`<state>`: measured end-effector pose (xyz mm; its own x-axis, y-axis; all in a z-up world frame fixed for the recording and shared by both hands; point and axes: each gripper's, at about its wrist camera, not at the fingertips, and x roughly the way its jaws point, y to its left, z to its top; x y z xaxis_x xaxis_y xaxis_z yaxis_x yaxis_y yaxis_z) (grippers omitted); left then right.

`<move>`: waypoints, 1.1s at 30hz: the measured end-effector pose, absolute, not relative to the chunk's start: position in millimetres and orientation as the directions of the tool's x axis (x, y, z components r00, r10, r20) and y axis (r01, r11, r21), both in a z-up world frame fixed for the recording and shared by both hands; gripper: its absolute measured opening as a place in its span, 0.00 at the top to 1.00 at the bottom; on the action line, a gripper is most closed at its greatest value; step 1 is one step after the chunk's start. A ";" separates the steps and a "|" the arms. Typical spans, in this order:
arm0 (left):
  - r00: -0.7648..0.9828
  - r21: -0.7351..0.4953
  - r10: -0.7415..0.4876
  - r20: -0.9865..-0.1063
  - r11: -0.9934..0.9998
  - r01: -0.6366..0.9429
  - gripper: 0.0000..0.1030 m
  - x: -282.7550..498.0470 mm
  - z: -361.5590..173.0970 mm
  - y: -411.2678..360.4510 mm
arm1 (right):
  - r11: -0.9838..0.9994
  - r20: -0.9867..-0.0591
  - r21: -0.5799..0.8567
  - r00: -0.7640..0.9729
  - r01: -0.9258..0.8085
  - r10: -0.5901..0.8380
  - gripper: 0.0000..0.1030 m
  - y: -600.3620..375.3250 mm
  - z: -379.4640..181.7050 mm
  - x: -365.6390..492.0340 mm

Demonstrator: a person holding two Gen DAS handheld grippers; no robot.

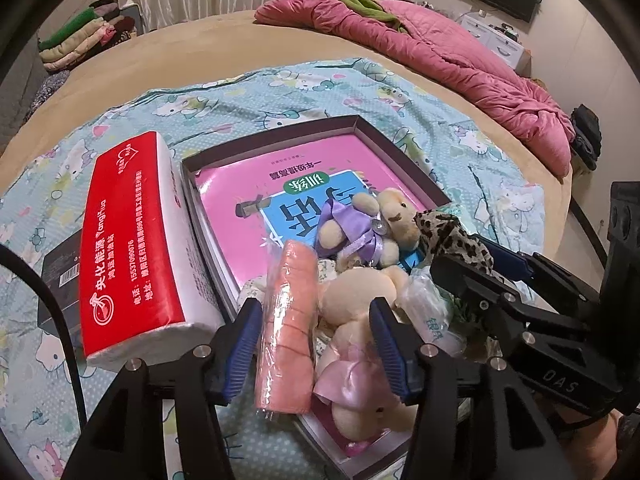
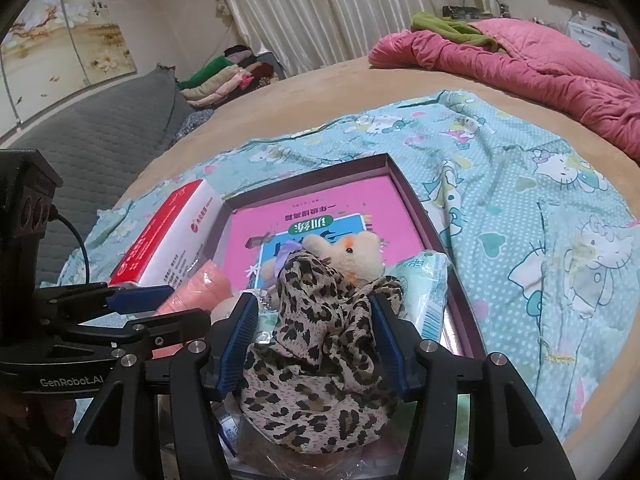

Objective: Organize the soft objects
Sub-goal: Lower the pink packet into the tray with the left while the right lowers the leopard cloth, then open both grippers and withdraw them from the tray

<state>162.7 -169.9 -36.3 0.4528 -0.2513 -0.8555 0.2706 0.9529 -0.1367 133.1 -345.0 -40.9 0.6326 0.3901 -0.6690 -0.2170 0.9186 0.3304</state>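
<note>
A shallow purple box [image 1: 356, 122] lies on the bed with a pink book [image 1: 256, 184] in it. At its near end lie a bear in a purple dress [image 1: 372, 224], a bear with a pink bow [image 1: 356, 344], a salmon wrapped roll [image 1: 288, 320] and a clear tissue pack [image 1: 430, 312]. My left gripper [image 1: 314, 328] is open, its jaws wide around the roll and pink-bow bear. My right gripper [image 2: 314, 328] is closed on a leopard-print cloth [image 2: 320, 360] above the box [image 2: 416, 208]; the cloth also shows in the left wrist view [image 1: 456, 240].
A red and white tissue pack [image 1: 132, 240] lies left of the box, a black box [image 1: 60, 272] beside it. A Hello Kitty sheet [image 2: 540, 208] covers the bed. A pink quilt [image 1: 460, 64] and folded clothes [image 1: 88, 36] lie farther back.
</note>
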 end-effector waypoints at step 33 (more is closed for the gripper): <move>0.537 -0.133 -0.249 -0.806 0.960 0.245 0.22 140.6 -2.0 -158.0 | 0.961 -0.627 0.232 0.732 -0.149 0.265 0.25 -344.0 -4.5 105.2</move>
